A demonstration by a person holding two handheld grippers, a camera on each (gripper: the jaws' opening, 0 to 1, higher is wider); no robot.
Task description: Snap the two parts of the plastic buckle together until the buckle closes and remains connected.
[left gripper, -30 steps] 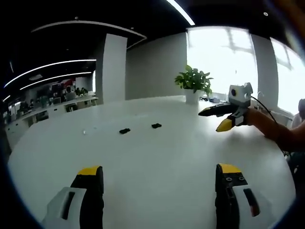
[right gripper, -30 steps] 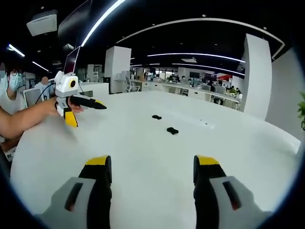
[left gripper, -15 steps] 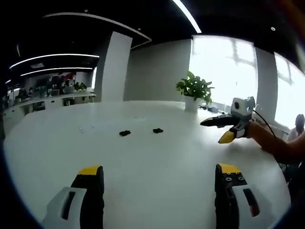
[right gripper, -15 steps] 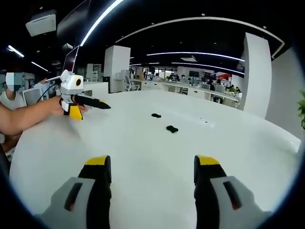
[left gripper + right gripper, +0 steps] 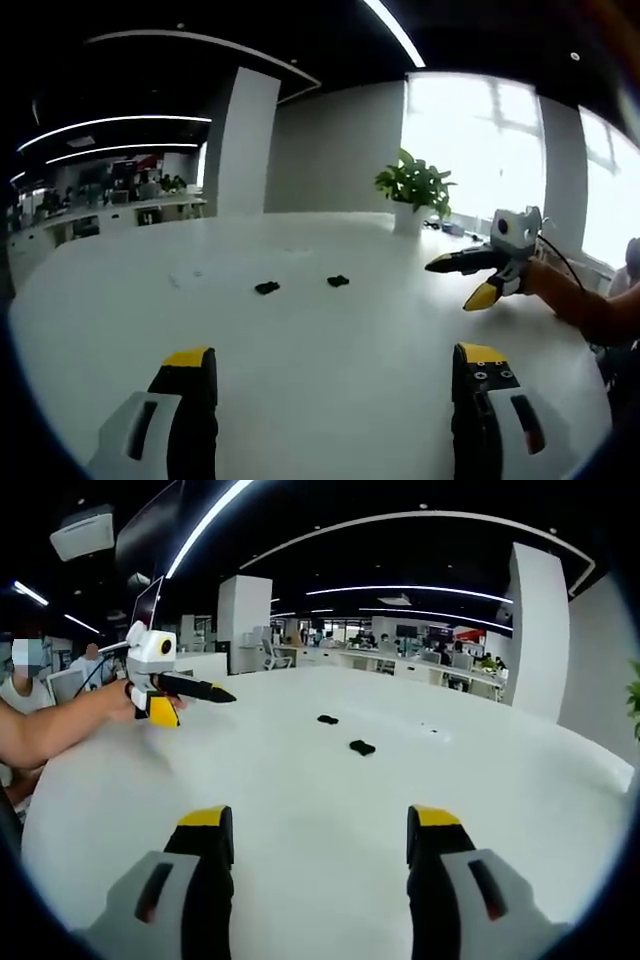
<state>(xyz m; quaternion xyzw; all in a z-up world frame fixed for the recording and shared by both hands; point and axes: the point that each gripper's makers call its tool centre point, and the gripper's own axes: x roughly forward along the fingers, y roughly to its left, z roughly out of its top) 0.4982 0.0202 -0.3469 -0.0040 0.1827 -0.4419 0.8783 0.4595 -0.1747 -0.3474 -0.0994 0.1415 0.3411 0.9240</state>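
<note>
Two small black buckle parts lie apart on the white table. In the left gripper view they are the left part and the right part. In the right gripper view they are the far part and the near part. My left gripper is open and well short of them, with nothing between its jaws. It also appears at the left of the right gripper view as the left gripper, held in a hand. My right gripper is open and empty too, seen from the left as the right gripper.
A potted plant stands at the table's far edge by bright windows. A person's forearm reaches in over the table's left side. A white pillar and office desks lie beyond the table.
Both hands have shifted slightly, so the views have drifted a little. The buckle parts lie where they were, and both grippers stay open.
</note>
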